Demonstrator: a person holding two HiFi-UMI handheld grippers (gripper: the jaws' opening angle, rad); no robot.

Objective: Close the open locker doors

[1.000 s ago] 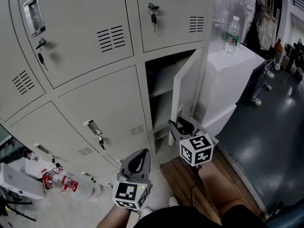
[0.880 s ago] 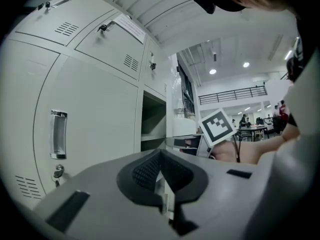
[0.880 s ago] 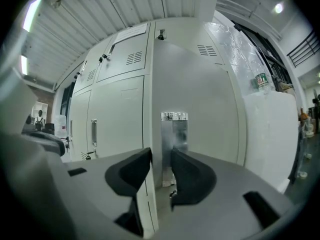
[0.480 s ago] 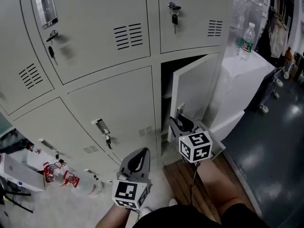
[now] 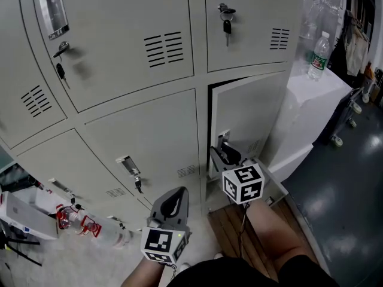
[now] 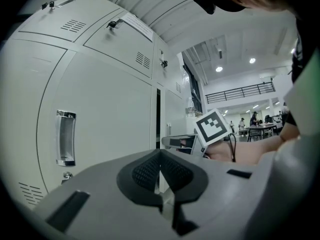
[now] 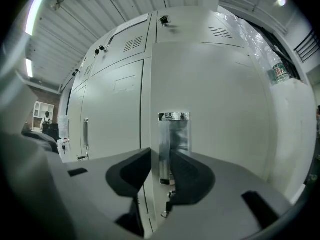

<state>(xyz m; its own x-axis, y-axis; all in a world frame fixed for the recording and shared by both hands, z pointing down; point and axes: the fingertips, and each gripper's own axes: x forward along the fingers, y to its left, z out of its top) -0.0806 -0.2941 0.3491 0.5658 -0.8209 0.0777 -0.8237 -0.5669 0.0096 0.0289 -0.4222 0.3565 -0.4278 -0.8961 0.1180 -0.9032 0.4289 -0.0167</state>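
The lower right locker door (image 5: 248,118) stands only slightly ajar, with a dark gap along its left edge. My right gripper (image 5: 222,155) is against the door at its chrome handle (image 5: 222,138). In the right gripper view the door (image 7: 225,109) fills the picture and the handle (image 7: 174,144) shows in the gap between the half-open jaws of the right gripper (image 7: 160,166). These jaws have just been closing, and the pads do not visibly press on the handle. My left gripper (image 5: 172,202) hangs lower left, shut and empty (image 6: 160,171), facing closed locker doors.
A water bottle (image 5: 318,55) stands on a white cabinet (image 5: 311,109) right of the lockers. A clear bottle with red fittings (image 5: 78,223) lies on the floor at the left. A wooden pallet (image 5: 230,227) lies below the right gripper. Keys (image 5: 227,24) hang in the upper locks.
The lower right door has swung from wide open to nearly shut. My right gripper has moved in toward the lockers with it. The left gripper has barely shifted.
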